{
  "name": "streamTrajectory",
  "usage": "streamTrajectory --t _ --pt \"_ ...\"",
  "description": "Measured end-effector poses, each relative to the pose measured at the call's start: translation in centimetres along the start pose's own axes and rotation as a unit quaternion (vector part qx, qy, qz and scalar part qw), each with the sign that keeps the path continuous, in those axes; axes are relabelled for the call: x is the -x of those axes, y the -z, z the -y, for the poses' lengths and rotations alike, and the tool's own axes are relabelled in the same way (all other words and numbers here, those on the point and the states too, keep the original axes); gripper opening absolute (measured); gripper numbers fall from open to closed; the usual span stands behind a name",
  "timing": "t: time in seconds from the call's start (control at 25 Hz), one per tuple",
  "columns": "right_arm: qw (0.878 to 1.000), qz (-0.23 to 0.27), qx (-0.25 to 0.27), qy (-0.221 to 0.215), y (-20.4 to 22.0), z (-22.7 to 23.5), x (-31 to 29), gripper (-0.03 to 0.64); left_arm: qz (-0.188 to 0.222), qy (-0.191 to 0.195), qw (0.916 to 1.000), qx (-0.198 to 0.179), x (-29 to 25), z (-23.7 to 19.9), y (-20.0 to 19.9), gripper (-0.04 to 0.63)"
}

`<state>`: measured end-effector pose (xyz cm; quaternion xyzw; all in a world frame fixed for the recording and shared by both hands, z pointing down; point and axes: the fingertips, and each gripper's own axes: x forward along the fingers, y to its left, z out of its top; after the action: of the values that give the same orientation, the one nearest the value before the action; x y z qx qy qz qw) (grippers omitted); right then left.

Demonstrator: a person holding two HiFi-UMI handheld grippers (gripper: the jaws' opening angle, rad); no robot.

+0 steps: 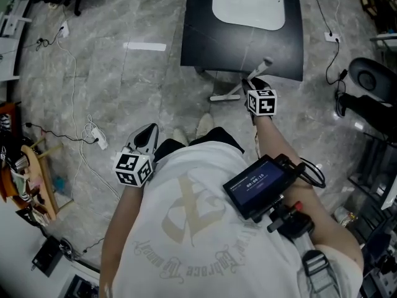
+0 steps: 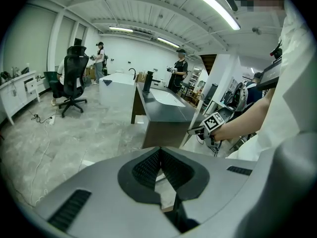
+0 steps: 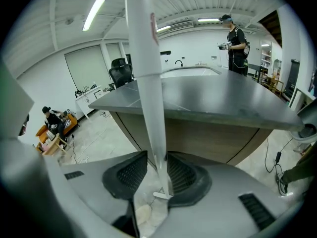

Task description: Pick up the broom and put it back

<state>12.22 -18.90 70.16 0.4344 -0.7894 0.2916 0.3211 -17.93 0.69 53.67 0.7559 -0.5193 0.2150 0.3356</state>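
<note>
Right tool [image 3: 157,158]: The jaws are apart and do not squeeze. The white stick of the broom [image 3: 148,83] stands between them, close to the right pad.
Broom: It stands tilted against the near edge of the dark desk [image 3: 223,108]. Its low end seems to rest on the floor [image 1: 142,92] under that edge.
Left tool [image 2: 159,155]: The jaws are together with nothing in them.
Done, as I judge it: The broom is up off the floor and leaning at the desk. That looks like its resting place, so putting it back seems nearly done.
Left to do, as I judge it: If this is its place, the right tool only needs to pull away without knocking the stick. If not, it must grip the stick and carry it on.
Right arm: It reaches out far toward the desk, and the tool points forward and down.
Left arm: It stays near the body on the left. Its tool points down at the floor, well apart from the broom.
</note>
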Motion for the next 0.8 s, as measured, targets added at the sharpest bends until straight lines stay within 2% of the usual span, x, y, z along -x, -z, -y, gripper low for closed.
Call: streamTrajectory --t 0.56,0.68,0.8 --pt "0.999 0.042 -0.004 0.03 -2.0 1.9 1.4 0.133 0.018 0.031 0.9993 -0.005 -4.0 -1.3 -1.4 0.012" --pt "0.998 0.055 -0.002 0.032 -2.4 0.8 2.6 0.129 0.021 0.046 0.9987 -0.01 -4.4 -1.4 -1.5 0.012" --pt "0.996 0.074 0.002 0.041 -2.5 -2.1 5.8 0.094 0.03 0.068 0.9971 -0.017 -2.5 -1.3 -1.4 0.012"
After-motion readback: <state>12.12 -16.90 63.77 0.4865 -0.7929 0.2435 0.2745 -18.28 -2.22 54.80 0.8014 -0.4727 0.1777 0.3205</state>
